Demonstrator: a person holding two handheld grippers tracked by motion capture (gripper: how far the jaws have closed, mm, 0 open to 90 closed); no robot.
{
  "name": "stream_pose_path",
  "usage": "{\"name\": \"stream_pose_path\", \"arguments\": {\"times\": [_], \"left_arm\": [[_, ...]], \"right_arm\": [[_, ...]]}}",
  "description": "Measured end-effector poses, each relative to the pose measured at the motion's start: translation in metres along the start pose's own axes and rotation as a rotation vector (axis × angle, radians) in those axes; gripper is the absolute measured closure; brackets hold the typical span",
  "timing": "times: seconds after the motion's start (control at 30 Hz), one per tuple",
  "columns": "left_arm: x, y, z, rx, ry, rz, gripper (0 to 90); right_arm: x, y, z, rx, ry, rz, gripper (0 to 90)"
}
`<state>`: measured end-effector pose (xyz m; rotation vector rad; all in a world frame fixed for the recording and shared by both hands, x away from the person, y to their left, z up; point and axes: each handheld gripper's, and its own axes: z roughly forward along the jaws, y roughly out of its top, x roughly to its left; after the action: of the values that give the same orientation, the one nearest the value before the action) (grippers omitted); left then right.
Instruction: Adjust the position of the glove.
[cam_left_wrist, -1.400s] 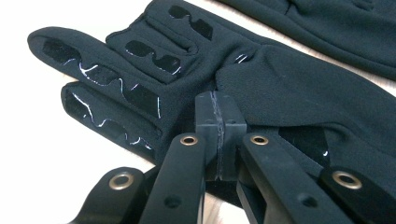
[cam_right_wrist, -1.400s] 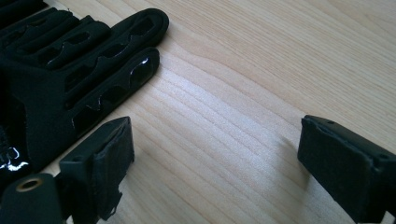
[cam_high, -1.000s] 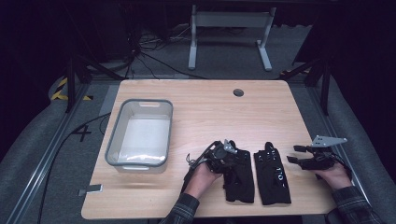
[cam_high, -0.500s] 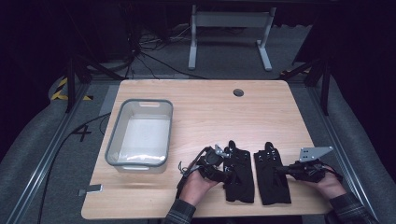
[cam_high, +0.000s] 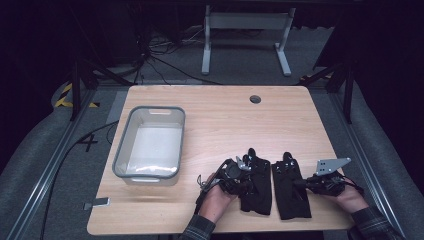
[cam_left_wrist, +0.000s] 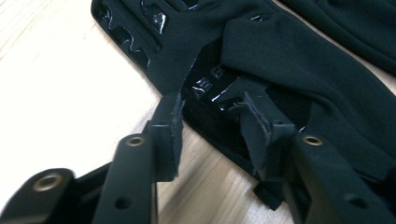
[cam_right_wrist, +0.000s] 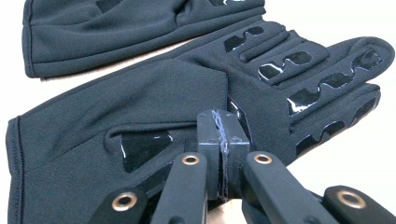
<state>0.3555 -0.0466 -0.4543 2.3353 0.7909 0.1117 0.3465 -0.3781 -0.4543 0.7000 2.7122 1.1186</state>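
high view: two black gloves lie side by side right of the grey bin (cam_high: 150, 145). left gripper (cam_high: 243, 176), jaws apart & just closing, straddles left glove (cam_high: 257, 186) edge; right gripper (cam_high: 300, 184), jaws closed, w/ its tip at right glove (cam_high: 290, 192).

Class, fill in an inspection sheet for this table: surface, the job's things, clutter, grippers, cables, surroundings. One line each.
Surface: wooden table, with a round hole near its far edge.
Job's things: two black gloves flat near the front edge, left glove and right glove, side by side with a narrow gap, shiny grip patches on them.
Clutter: grey plastic bin at the table's left; contents unclear.
Grippers: left hand-held gripper part open, jaws astride the left glove's edge, pads not pressing, having just been closing; right hand-held gripper shut, pads together, at the right glove.
Cables: black cables on the floor beyond the table.
Surroundings: dark room, a white frame behind the table.
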Motion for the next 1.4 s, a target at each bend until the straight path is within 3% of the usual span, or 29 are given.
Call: {"name": "stream_pose_path", "arguments": {"times": [0.23,0.53,0.97,1.17,1.4], "left_arm": [[0.003,0.001,0.0,-0.004,-0.002,-0.025,68.6],[0.005,0.002,-0.001,-0.011,-0.02,-0.044,85.6],[0.019,0.003,-0.022,-0.08,-0.087,-0.106,86.8],[0.02,0.007,-0.035,-0.119,-0.11,-0.107,86.8],[0.018,0.014,-0.037,-0.156,-0.156,-0.115,86.9]], "right_arm": [[0.002,0.004,0.004,0.0,0.002,-0.008,90.0],[0.005,0.009,0.009,0.003,0.006,-0.022,90.0],[0.008,0.02,0.02,0.006,-0.021,-0.043,90.0],[0.007,0.026,0.026,0.003,-0.029,-0.042,90.0],[0.008,0.035,0.033,0.017,-0.045,-0.064,90.0]]}}
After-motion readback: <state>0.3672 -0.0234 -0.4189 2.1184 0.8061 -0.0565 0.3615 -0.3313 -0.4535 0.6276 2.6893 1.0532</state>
